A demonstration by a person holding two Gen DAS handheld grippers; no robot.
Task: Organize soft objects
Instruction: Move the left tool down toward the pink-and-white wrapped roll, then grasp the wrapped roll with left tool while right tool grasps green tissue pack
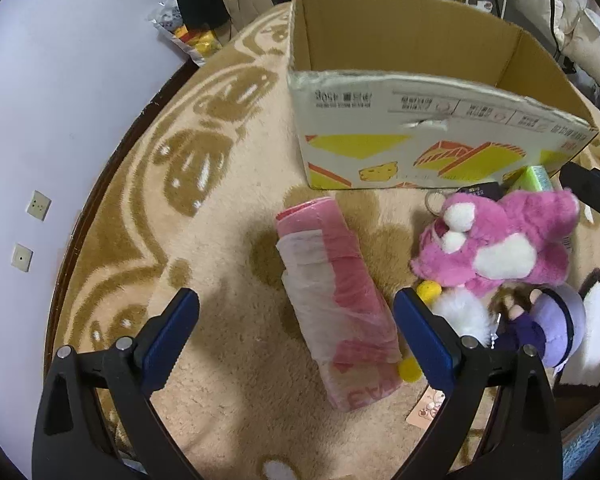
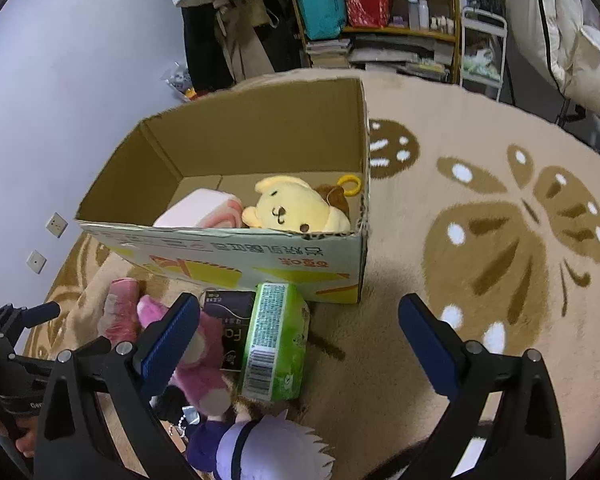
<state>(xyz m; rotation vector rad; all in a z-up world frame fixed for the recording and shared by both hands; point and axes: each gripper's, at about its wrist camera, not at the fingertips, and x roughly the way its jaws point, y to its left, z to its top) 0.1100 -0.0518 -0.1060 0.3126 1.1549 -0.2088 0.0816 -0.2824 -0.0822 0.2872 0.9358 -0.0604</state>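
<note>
Both tools wide open and empty, left tool [image 1: 296, 332] astride pink wrapped roll [image 1: 338, 300], right tool [image 2: 300, 336] above green pack [image 2: 274, 344]

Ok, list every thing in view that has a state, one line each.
left gripper: open, empty, over the pink pack
right gripper: open, empty
cardboard box: open-topped, upright on the rug
yellow plush: inside the box
pink pack: lying flat on the rug
pink plush: on the rug, outside the box
green pack: lying by the box front
</note>
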